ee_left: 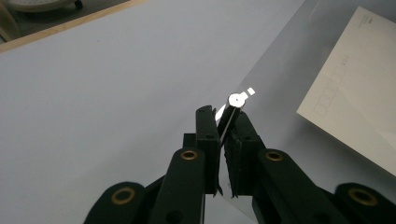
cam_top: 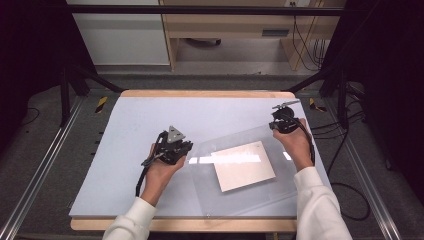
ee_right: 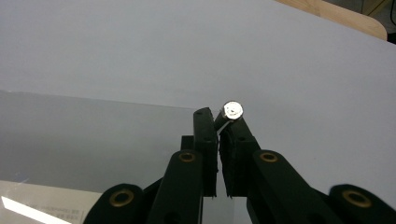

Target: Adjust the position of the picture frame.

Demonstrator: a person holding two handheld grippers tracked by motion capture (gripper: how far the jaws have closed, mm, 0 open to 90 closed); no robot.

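Matt pale grey surface with a light wood edge, glossy clear plastic sheet that caught bright glare, smooth matt cream paper card, matt black plastic left gripper with brass-coloured rivets

The high view is looking forward and down from above the person's side, taking in the whole table, the floor round it and both forearms entering from the bottom. The left gripper view is riding low and close on the left gripper, facing along its jaws across the clear sheet toward the card. The right gripper view is sitting equally close on the right gripper, facing the table's far edge, and all three views are sharing the sheet and the grey tabletop.
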